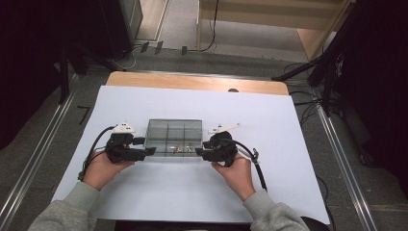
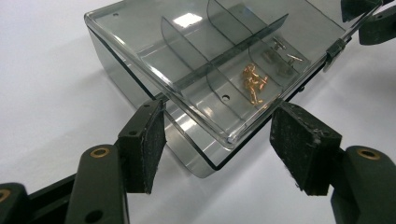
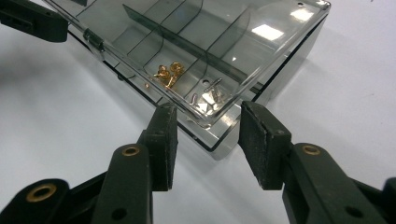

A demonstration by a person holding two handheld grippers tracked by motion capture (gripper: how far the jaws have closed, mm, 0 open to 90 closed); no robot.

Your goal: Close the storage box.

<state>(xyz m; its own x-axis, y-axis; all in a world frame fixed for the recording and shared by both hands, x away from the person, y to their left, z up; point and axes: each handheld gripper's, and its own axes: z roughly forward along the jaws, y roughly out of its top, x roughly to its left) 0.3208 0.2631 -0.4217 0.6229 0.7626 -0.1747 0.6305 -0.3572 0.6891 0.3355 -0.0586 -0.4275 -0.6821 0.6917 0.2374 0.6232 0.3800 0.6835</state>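
Observation:
A smoky clear compartment box (image 1: 174, 131) lies on the white sheet with its lid down. Small gold parts (image 2: 253, 83) and silver parts (image 2: 282, 58) lie in two compartments along its near side. My left gripper (image 1: 150, 151) sits at the box's near left corner. In the left gripper view that corner (image 2: 219, 156) pokes between my open jaws, whose pad faces are bare. My right gripper (image 1: 198, 154) sits at the near right corner (image 3: 212, 140), open in the same way, with its tips close to the walls. A latch (image 3: 93, 39) sits on the front edge.
The white sheet (image 1: 269, 120) covers most of a wooden table, whose bare far edge (image 1: 192, 82) shows beyond it. Floor rails run along both sides, and cables and dark stands lie at the right and back. The sheet in front of the box is bare.

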